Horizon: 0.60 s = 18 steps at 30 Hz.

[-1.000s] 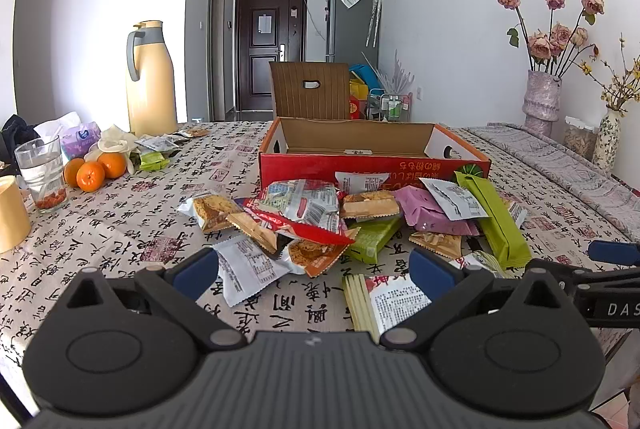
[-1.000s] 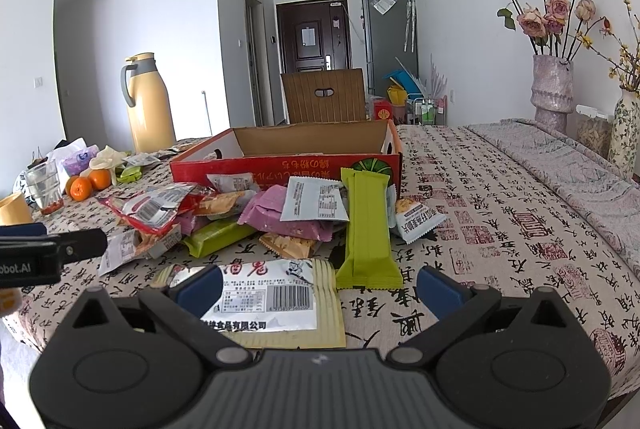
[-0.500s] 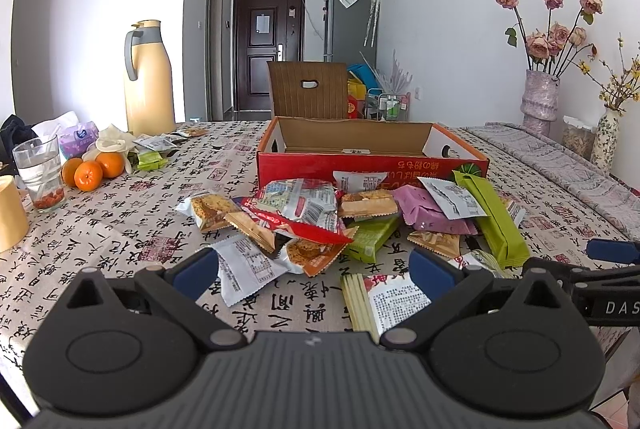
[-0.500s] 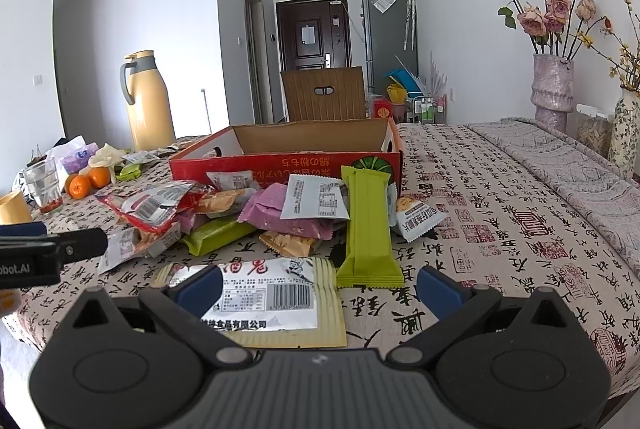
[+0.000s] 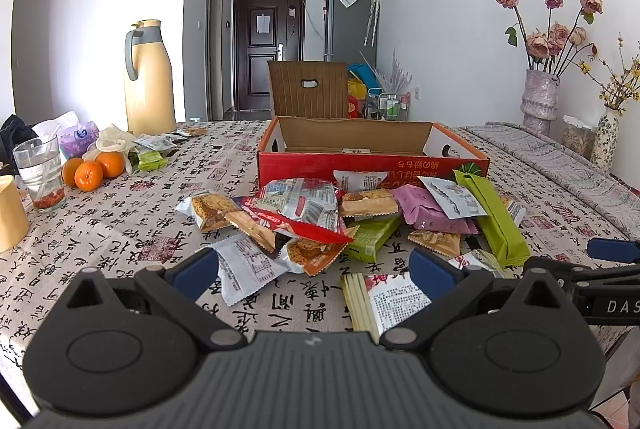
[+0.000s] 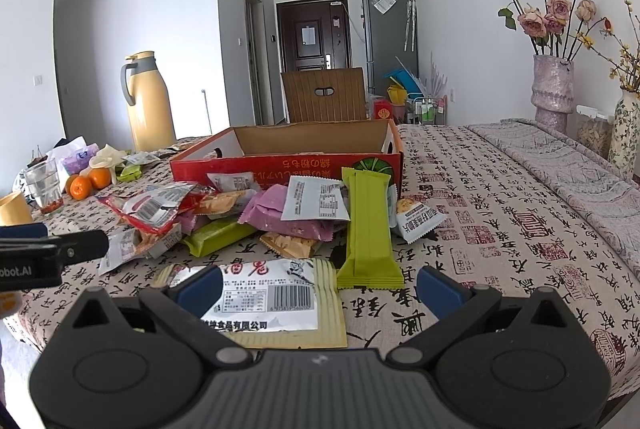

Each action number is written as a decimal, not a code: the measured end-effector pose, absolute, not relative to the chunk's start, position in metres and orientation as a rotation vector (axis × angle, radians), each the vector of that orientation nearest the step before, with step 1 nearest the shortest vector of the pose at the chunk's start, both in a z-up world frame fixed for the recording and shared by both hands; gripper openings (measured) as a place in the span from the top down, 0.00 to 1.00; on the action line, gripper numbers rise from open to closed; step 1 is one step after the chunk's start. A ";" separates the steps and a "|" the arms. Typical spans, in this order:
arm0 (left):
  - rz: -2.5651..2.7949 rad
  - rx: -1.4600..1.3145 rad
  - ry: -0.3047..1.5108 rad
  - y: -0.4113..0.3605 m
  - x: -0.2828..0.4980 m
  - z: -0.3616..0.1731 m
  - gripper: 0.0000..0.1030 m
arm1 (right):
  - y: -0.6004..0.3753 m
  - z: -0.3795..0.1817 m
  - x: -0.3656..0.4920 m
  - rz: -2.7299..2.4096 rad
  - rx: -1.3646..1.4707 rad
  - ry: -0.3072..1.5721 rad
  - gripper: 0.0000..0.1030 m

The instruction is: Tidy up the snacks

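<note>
Left gripper [image 5: 312, 271] jaws wide, empty | right gripper [image 6: 320, 287] jaws wide, empty

There was one red cardboard box [image 5: 372, 165], one yellow thermos jug [image 5: 149, 79], three oranges [image 5: 89, 176], one drinking glass [image 5: 39, 171] and two flower vases [image 6: 552, 89]. Two long green snack packs [image 6: 370, 229] showed; the overlapping snack pile [image 5: 320, 213] held too many wrappers to count.

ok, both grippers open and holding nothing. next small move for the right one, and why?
Probably ease the right gripper forward and down onto the flat yellow-edged packet lying between its open fingers, then close. It is the nearest snack and lies apart from the heap. The red box behind still looks empty, and the left gripper is also open, holding nothing.
</note>
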State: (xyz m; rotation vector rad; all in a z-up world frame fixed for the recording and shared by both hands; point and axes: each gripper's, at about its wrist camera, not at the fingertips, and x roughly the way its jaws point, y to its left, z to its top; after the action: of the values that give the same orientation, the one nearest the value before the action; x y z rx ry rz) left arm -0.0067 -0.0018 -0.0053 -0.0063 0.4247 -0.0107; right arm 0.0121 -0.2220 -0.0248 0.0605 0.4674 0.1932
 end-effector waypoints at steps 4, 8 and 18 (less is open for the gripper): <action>-0.011 -0.007 0.425 -0.002 -0.007 -0.005 0.00 | -0.222 -0.025 0.012 0.193 0.060 0.467 0.00; -0.011 -0.007 0.425 -0.002 -0.007 -0.005 0.00 | -0.222 -0.025 0.012 0.193 0.060 0.467 0.00; -0.011 -0.008 0.431 -0.003 -0.006 -0.008 0.00 | -0.221 -0.026 0.012 0.195 0.059 0.473 0.00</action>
State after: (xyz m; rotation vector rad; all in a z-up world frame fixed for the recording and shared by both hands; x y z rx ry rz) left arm -0.0056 -0.0029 -0.0076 -0.0085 0.4315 -0.0108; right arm 0.0123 -0.2211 -0.0258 0.0591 0.4734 0.1949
